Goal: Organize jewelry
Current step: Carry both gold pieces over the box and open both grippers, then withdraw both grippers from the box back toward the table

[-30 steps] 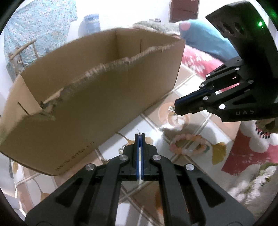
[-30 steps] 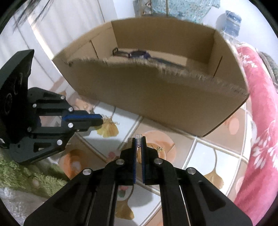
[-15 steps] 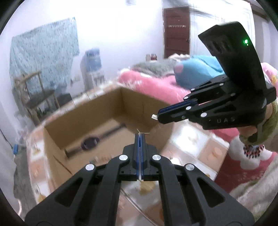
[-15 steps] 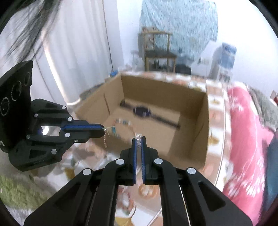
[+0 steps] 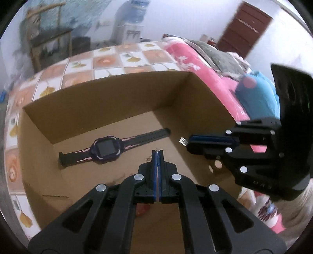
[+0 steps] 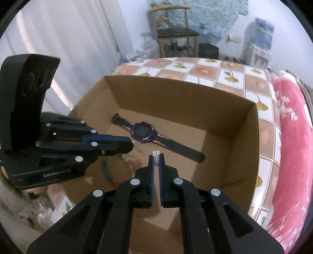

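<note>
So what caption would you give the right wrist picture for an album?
Two tongs, left and right, carry a chain over a cardboard box holding a purple watch.

— What's behind, up at twelve o'clock?
— A white wall [image 6: 230,25] with a blue patterned cloth [image 6: 205,17] hung on it, and a wooden chair [image 6: 174,33] with a dark seat in front of it. At one o'clock stands a water dispenser [image 6: 262,39] with a blue bottle on top.
— And to the sides?
— Pale curtains [image 6: 64,45] at ten o'clock, lit bright. A pink flowered blanket [image 6: 293,136] at three. In the left view, a dark brown door [image 5: 244,33] at one o'clock.
— The surface underneath?
— A covering [image 6: 207,72] printed with orange flowers and yellow leaves in squares
</note>
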Tool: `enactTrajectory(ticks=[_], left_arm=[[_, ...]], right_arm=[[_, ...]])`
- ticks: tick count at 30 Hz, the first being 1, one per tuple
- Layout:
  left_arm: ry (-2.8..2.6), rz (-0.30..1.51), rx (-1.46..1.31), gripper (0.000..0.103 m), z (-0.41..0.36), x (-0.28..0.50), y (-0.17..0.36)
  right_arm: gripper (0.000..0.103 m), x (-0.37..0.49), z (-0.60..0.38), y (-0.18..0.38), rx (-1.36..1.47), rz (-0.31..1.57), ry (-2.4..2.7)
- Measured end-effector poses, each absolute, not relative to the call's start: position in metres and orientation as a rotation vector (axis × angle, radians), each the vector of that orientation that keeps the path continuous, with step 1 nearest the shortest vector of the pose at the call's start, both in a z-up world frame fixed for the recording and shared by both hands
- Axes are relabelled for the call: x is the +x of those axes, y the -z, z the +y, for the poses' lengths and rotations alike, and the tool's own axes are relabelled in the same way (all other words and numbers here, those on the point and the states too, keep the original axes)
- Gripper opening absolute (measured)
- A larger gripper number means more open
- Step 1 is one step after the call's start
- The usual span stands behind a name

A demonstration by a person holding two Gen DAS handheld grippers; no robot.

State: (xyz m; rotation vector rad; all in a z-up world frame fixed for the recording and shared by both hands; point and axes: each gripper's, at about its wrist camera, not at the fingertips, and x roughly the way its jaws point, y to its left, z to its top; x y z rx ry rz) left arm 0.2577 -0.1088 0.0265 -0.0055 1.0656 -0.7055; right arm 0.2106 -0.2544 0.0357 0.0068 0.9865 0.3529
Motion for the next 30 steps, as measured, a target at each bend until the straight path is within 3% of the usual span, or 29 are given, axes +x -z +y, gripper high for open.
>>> enactTrajectory(ticks=[13, 16, 18, 21, 24, 30], left_arm=[[0.707, 0.985, -0.14, 0.004, -0.073, 0.246, -0.047], [0.714, 0.906, -0.129, 0.018, -0.057, 0.223, -0.067], [0.718, 0.857, -0.101, 0.029, -0.045, 0.202, -0.077], [0.705, 0.808, -0.039, 0.043, -0.025, 0.166, -0.084], [0.713, 0.808, 0.0, 0.049, -0.009, 0.131, -0.077], [0.722, 0.884, 0.015, 0.049, -0.004, 0.09, -0.033]], right_arm=[[0.006, 0.189, -0.276, -0.054, 0.107, 0.889, -0.302], [0.008, 0.164, -0.283, -0.068, 0.144, 0.826, -0.295], [0.027, 0.139, -0.287, -0.078, 0.172, 0.765, -0.306], [0.032, 0.099, -0.287, -0.083, 0.176, 0.699, -0.319], [0.032, 0.064, -0.275, -0.076, 0.126, 0.71, -0.349], [0.032, 0.038, -0.24, -0.029, 0.142, 0.865, -0.424]])
